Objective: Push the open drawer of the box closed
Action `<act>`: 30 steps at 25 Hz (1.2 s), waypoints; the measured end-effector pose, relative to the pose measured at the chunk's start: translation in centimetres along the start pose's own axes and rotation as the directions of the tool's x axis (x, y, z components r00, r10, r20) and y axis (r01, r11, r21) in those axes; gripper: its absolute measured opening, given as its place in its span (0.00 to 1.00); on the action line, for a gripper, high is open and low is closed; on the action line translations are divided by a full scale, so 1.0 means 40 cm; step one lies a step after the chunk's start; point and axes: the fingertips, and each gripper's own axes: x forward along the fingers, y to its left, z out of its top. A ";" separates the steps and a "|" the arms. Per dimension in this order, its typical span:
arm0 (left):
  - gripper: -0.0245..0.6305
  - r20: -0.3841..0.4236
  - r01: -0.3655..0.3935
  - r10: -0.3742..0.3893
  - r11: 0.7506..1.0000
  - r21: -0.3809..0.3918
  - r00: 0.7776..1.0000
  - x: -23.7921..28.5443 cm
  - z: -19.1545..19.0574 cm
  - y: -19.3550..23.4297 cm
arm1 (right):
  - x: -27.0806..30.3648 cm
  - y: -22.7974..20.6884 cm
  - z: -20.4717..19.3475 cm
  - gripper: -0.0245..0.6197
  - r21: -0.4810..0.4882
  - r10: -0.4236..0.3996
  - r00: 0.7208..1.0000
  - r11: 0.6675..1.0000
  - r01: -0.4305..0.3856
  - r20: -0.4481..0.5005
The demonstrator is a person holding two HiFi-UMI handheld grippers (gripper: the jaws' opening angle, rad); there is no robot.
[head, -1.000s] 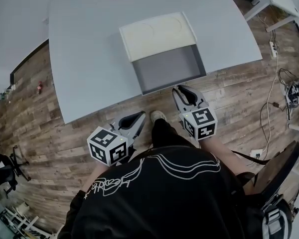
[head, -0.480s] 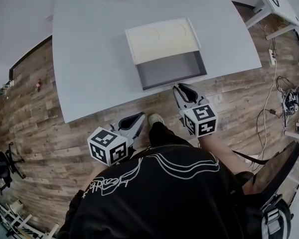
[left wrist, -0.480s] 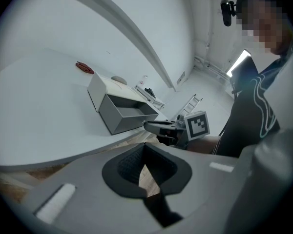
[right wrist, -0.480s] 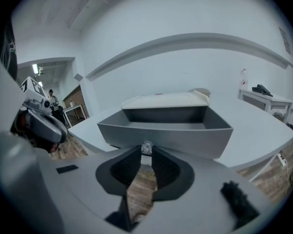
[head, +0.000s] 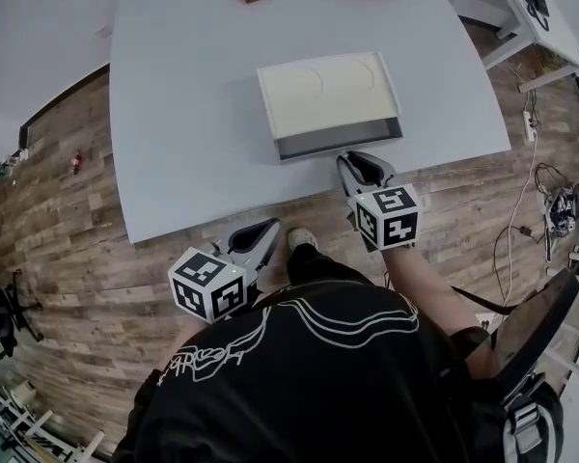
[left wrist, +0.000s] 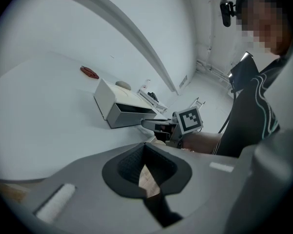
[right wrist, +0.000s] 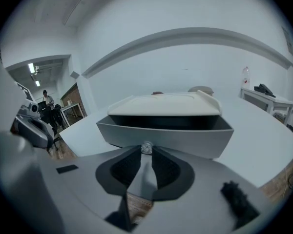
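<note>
The table [head: 193, 114] is carrying the box [head: 328, 85] near its front edge. The drawer [head: 340, 138] is standing partly out toward the person, most of it already in. The right gripper [head: 353, 159] is meeting the drawer front, its jaws pinched almost together on the small knob [right wrist: 146, 147]. The left gripper [head: 268, 228] is hanging clear of the table, jaws closed and holding nothing.

Risks noted:
- An off-line push risks skewing and jamming the drawer.
- The unbraced box risks sliding back.
- The jaws risk slipping off the knob.
</note>
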 end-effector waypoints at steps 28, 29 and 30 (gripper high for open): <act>0.05 0.049 0.014 -0.015 1.000 0.019 0.999 -0.067 0.015 -0.011 | -0.013 0.026 0.034 0.16 0.018 0.002 1.000 1.000 -0.003 0.006; 0.05 0.048 0.021 -0.023 0.999 0.028 0.999 -0.072 0.013 -0.023 | -0.035 0.051 0.034 0.16 0.013 0.028 0.999 1.000 -0.028 0.019; 0.05 0.049 0.029 -0.030 0.999 0.039 0.998 -0.078 0.011 -0.037 | -0.059 0.080 0.035 0.16 0.001 0.058 0.998 0.998 -0.058 0.034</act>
